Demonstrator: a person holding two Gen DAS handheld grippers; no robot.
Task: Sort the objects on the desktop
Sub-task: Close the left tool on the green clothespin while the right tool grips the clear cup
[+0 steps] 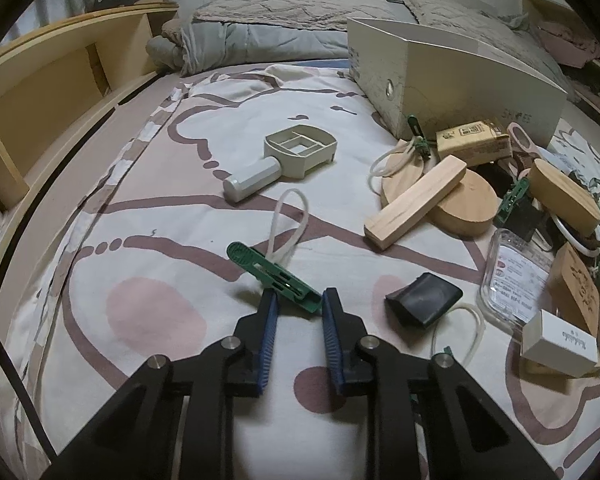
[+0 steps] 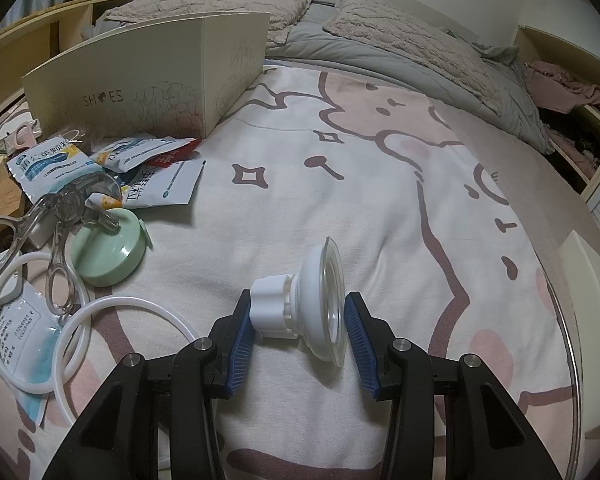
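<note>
Both grippers at objects on the bed — one clip, one white cap.

Left gripper [image 1: 299,300]: fingers narrowed about the near end of the green clip [image 1: 274,276], pads at or just shy of its sides; firm contact cannot be confirmed. The clip's long axis runs from the fingers away and to the left, its far end lying over a white loop [image 1: 288,224]. Right gripper [image 2: 298,314]: fingers closed on the cap [image 2: 300,306], one pad on the white knob, the other against the clear rim — its axis lies crosswise between them. The box [image 1: 452,80] stands well beyond the left gripper, to its right, and probably serves as the sorting bin; its interior is hidden. The pile beside it is tangled and cut off at the frame edge.
</note>
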